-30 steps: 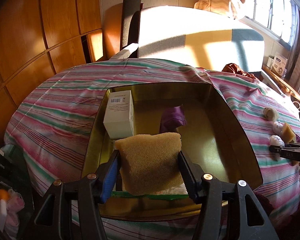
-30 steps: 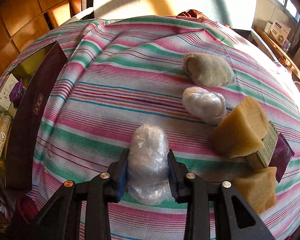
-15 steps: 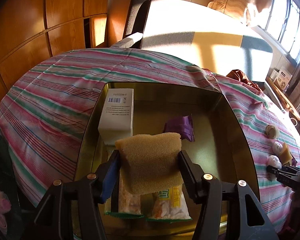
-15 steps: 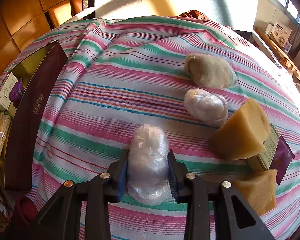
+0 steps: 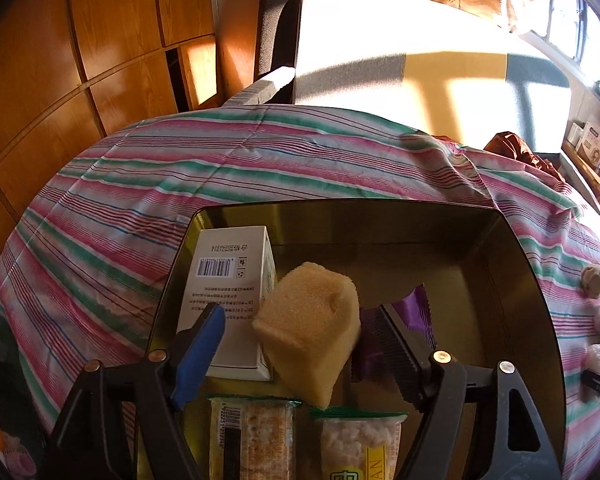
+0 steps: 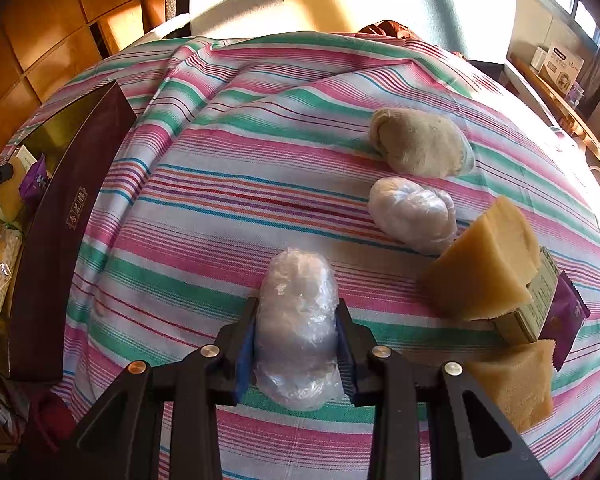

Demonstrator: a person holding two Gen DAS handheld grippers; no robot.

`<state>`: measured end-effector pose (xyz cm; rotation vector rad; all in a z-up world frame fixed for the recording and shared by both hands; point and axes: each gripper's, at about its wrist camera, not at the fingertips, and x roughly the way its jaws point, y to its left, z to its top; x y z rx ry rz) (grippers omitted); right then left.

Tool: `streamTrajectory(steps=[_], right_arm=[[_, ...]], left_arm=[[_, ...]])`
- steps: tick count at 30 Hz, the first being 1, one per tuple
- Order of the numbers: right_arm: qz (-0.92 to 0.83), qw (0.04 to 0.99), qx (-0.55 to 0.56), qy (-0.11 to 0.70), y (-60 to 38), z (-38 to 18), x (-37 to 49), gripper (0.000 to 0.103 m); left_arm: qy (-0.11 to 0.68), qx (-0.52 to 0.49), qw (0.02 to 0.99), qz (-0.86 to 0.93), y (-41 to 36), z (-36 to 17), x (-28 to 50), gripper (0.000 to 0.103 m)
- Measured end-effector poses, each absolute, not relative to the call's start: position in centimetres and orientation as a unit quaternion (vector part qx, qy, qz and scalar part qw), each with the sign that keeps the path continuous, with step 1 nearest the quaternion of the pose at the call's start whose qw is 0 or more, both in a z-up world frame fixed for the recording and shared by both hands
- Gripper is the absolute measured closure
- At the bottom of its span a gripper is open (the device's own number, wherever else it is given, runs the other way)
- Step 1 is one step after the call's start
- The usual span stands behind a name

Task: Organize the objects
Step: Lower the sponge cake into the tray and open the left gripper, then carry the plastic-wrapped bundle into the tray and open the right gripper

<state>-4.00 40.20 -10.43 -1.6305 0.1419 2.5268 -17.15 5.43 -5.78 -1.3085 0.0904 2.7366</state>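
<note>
1. While the gold box (image 5: 512, 292) sits toward the striped table's (image 5: 148, 184) left edge, the loose things lie toward its right edge.
2. The left tongs (image 5: 300, 332) have just been opening; the sponge (image 5: 310, 330) hangs loose between them, over the box.
3. The right tongs (image 6: 296, 332) pinch the plastic-wrapped bundle (image 6: 298, 328), its long axis in line with them, the box to their left.

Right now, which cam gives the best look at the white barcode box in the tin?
Left wrist. The white box lies close and lit inside the gold tin, barcode and print facing up, beside the sponge between the left gripper's open jaws. Right wrist shows only a sliver of it at the far left edge.
</note>
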Motion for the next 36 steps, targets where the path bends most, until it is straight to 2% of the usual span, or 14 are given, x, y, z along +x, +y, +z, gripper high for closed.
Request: streamTrajectory(steps=[16, 21, 29, 36], right_arm=[[0.837, 0.081, -0.540, 0.037, 39.5, -10.7, -4.2, 0.068], [0.846, 0.084, -0.523, 0.062, 38.4, -9.2, -4.2, 0.068], [0.884, 0.004, -0.459, 0.089, 31.0, -3.9, -5.4, 0.068], [0.881, -0.057, -0.463, 0.075, 23.2, -3.8, -8.2, 0.068]], left_arm=[[0.002, -0.379, 0.066, 0.923, 2.5, -1.4, -7.9, 0.023], [-0.001, -0.380, 0.068, 0.922, 1.6, -1.1, -6.2, 0.022], [-0.011, -0.382, 0.067, 0.922, 0.3, -1.3, -4.8, 0.022], [-0.024, -0.387, 0.061, 0.920, -1.3, -1.8, -4.3, 0.021]])
